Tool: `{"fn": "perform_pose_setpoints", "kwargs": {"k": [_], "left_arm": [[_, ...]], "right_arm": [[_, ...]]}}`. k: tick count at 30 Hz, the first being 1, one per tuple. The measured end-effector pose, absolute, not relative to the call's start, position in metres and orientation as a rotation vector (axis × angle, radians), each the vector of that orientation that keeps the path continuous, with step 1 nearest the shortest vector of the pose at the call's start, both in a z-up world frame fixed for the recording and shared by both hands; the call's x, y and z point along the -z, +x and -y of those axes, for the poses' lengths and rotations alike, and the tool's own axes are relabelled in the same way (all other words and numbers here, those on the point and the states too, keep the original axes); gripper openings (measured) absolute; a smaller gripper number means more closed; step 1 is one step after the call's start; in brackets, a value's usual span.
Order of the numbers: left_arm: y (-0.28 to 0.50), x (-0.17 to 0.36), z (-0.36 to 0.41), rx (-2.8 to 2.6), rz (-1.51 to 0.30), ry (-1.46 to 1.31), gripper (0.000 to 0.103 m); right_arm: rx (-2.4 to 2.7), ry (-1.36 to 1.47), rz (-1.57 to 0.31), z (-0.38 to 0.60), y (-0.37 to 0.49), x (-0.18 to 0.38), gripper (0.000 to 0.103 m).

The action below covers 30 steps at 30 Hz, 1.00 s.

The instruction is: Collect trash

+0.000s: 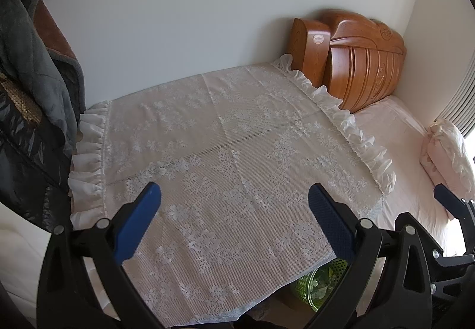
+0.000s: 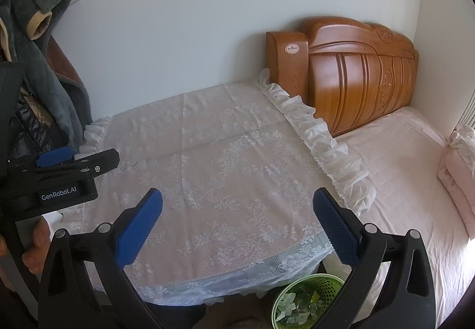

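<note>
White lettering "GenRobot.AI" on black plastic body of left gripper [image 2: 55,158], left-centre of right wrist view. Round sticker on orange-brown carved wooden headboard [image 2: 356,73]: print illegible.

Left gripper [image 1: 234,201], right gripper [image 2: 237,207]: black plastic frames, silver screws, textured blue pads [image 2: 138,229]. White "GenRobot.AI" marking. Bare-skinned left hand [image 2: 35,248].
</note>
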<state>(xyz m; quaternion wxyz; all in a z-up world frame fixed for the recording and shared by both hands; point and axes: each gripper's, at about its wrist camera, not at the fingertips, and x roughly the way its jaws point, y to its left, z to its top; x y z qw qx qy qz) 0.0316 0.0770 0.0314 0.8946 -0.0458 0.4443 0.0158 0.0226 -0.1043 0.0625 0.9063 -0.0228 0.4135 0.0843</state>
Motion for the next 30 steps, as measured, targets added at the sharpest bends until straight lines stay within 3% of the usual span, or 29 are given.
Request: {"fn": "perform_pose_setpoints", "kwargs": {"k": [30], "left_arm": [[0.0330, -0.0231, -0.0833, -0.042, -0.947, -0.098, 0.095]], "right_arm": [[-0.175, -0.037, -0.882, 0.1055, 0.0245, -0.0545, 0.101]]}}
